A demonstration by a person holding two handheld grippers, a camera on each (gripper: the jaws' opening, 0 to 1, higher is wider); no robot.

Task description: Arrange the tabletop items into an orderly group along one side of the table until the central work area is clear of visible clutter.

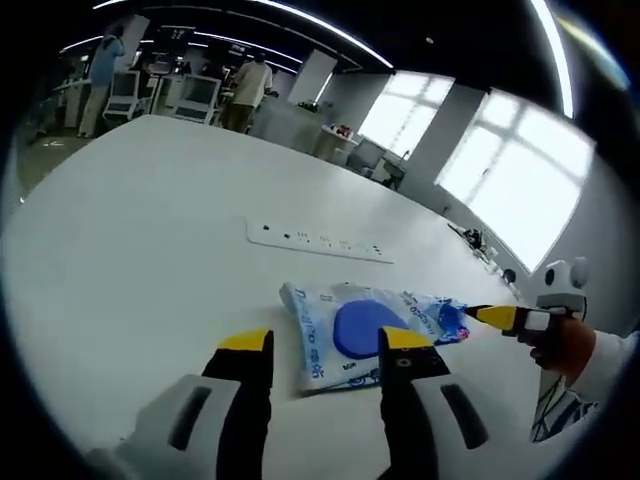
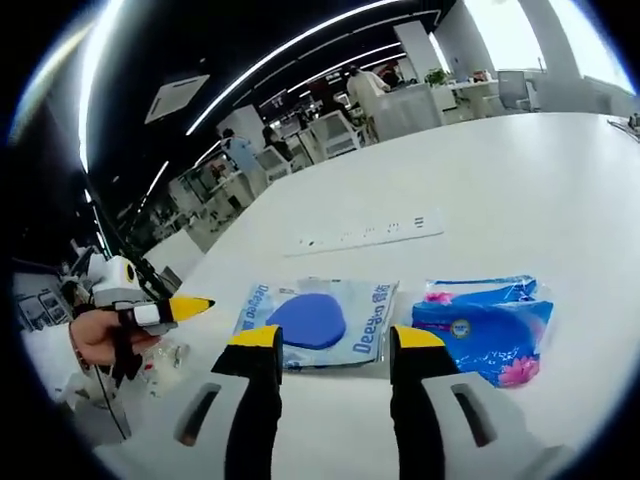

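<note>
**Both grippers held open over two packs on the white table**

In the left gripper view, the left gripper [image 1: 325,345] is seen with its yellow-tipped black jaws spread wide, nothing held between them. Just beyond the tips lies the flat white wipes pack with a round blue lid [image 1: 345,335], and at its far end the blue plastic tissue pack [image 1: 440,318] is partly hidden. The right gripper is brought in from the right edge, carried in a hand [image 1: 565,345] above a white sleeve.

In the right gripper view, the right gripper [image 2: 335,340] is likewise held wide and empty. The wipes pack [image 2: 315,320] sits just ahead of the jaws, the blue tissue pack [image 2: 480,330] beside it, apart by a narrow gap. Farther back a white power strip [image 2: 365,232] lies flat on the broad white table [image 2: 520,190]. An open office with ceiling light strips, desks and standing people is seen behind.
</note>
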